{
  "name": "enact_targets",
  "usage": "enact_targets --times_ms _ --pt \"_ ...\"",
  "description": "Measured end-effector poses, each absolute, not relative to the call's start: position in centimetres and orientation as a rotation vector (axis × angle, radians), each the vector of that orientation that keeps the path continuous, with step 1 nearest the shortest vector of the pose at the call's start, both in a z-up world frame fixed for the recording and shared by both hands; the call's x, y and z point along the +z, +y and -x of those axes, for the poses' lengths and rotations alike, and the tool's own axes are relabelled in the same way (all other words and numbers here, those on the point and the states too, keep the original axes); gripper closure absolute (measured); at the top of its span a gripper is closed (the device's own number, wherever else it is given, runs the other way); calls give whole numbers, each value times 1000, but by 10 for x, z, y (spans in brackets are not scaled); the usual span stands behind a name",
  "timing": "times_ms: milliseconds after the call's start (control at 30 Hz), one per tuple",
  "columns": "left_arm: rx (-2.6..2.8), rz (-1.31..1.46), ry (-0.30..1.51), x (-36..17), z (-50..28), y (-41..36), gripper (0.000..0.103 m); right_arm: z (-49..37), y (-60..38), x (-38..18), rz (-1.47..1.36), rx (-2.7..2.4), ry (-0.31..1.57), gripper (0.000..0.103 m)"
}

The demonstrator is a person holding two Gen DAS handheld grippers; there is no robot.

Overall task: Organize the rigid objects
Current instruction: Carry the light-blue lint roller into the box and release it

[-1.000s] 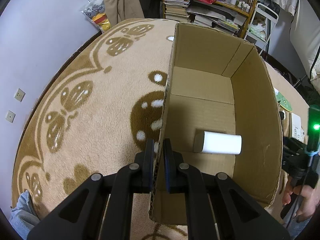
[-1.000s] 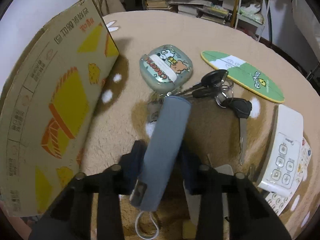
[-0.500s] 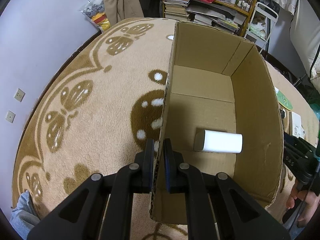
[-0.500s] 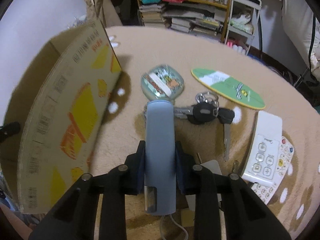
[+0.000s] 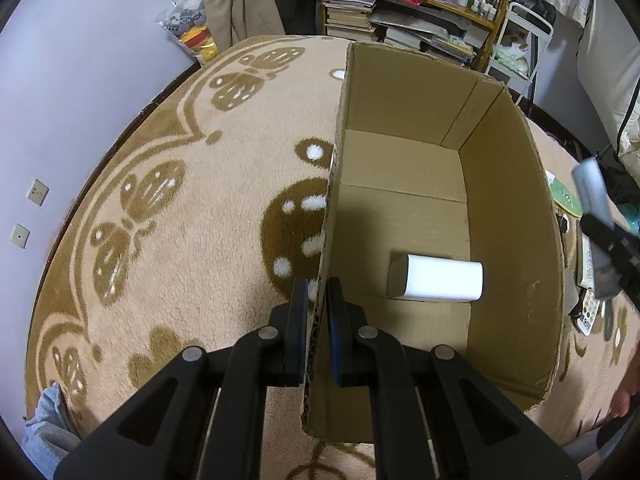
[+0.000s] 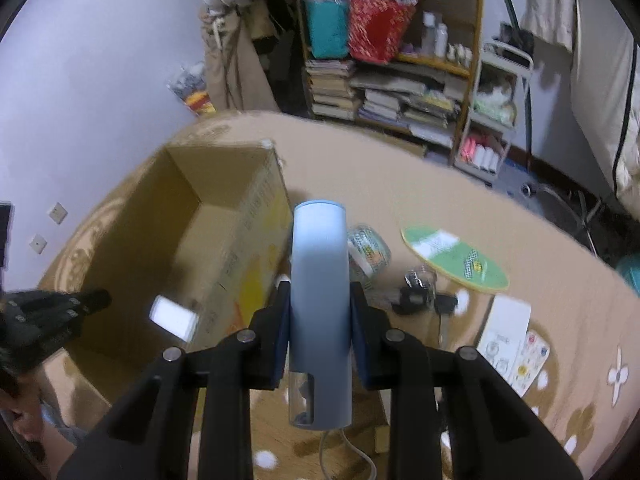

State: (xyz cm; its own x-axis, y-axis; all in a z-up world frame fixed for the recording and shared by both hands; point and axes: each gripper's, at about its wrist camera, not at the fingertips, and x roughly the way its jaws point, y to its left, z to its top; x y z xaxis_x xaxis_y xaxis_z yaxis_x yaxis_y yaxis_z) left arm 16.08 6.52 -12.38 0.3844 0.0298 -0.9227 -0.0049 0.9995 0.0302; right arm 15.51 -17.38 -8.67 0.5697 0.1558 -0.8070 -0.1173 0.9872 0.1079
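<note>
Left gripper (image 5: pixel 318 300): I have its jaws pinched tight on the near side wall of the cardboard box (image 5: pixel 512 216), one finger outside over the rug, the other inside the box.
Cardboard box: open-topped, standing on the patterned beige rug (image 5: pixel 192 208); yellow print shows on its outer wall in the right wrist view (image 6: pixel 256 248).
Inside the box: one white rounded block (image 5: pixel 440 282) lying on its side on the floor of the box, near my left gripper; I cannot tell what it is.
Right gripper (image 6: pixel 320 312): jaws clamped on a pale blue-grey tube-shaped object (image 6: pixel 320 300), pads against both its flanks. The log had them closing a touch within the last second, then settled.
Tube: held clear of the rug, its rounded end pointing away from me, a white cord (image 6: pixel 352 452) trailing from its near end. It sits to the right of the box, outside it; seen from the left wrist it is a blur beyond the box's right wall (image 5: pixel 592 192).
Loose items on the rug, right of the box: a round clear case with cartoon print (image 6: pixel 368 248), a bunch of keys (image 6: pixel 420 296), a green oval card (image 6: pixel 456 256), a white remote (image 6: pixel 506 324) on a printed sheet.
Background: shelves of books and bags (image 6: pixel 384 80).
</note>
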Motion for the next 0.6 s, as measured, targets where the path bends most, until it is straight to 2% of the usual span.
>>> enact_targets --times_ms 300,600 --pt "17 -13 1175 -123 -160 66 95 -175 -130 -43 -58 259 873 74" --pt "5 -4 1174 -122 -159 68 95 -183 -87 -50 -60 327 906 74"
